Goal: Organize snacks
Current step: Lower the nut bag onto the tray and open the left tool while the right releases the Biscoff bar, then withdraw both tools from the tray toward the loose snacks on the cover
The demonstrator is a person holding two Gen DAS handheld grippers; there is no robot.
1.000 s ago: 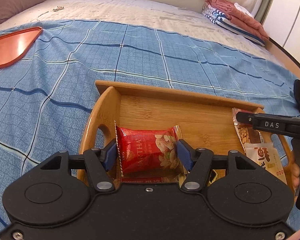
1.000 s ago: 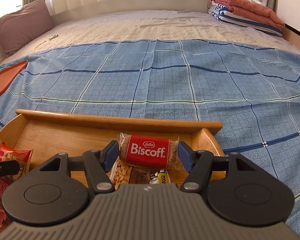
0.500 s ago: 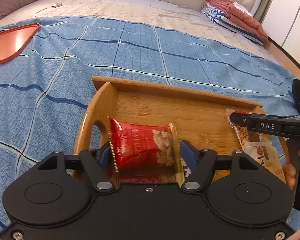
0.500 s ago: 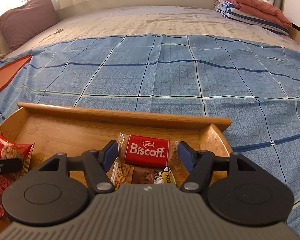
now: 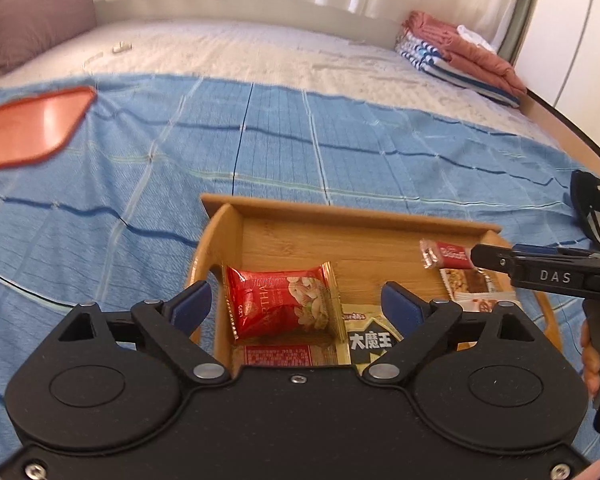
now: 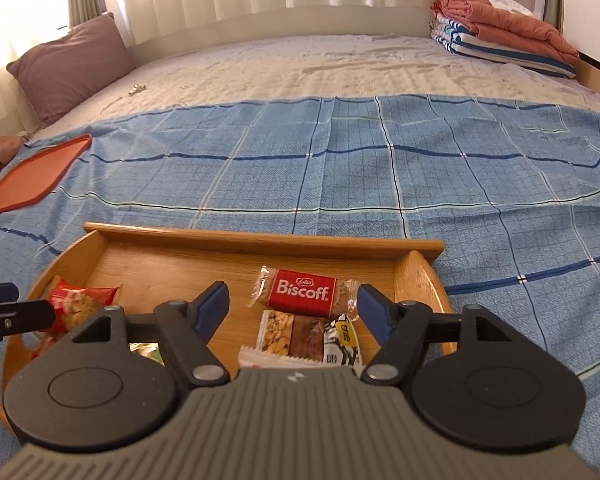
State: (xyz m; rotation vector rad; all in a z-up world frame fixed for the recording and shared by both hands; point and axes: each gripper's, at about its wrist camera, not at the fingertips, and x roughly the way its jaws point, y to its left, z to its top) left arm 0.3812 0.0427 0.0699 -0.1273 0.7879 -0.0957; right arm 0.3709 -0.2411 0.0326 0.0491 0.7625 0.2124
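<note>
Both my left fingers (image 5: 296, 304) and right fingers (image 6: 293, 307) gape empty over the tray (image 6: 260, 240), nut packet (image 5: 280, 304) at nine o'clock, biscuit (image 6: 304, 292) at three; no loose snacks show on the bed.

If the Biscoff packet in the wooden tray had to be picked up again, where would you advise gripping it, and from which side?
Grip the Biscoff packet across its short width at the red middle, coming from above and the near side. It lies flat with its long axis left to right, and its crimped clear ends look too flimsy to hold. The right gripper is open over it; turning it a quarter would probably help. Keep clear of the nut bar just below.
</note>
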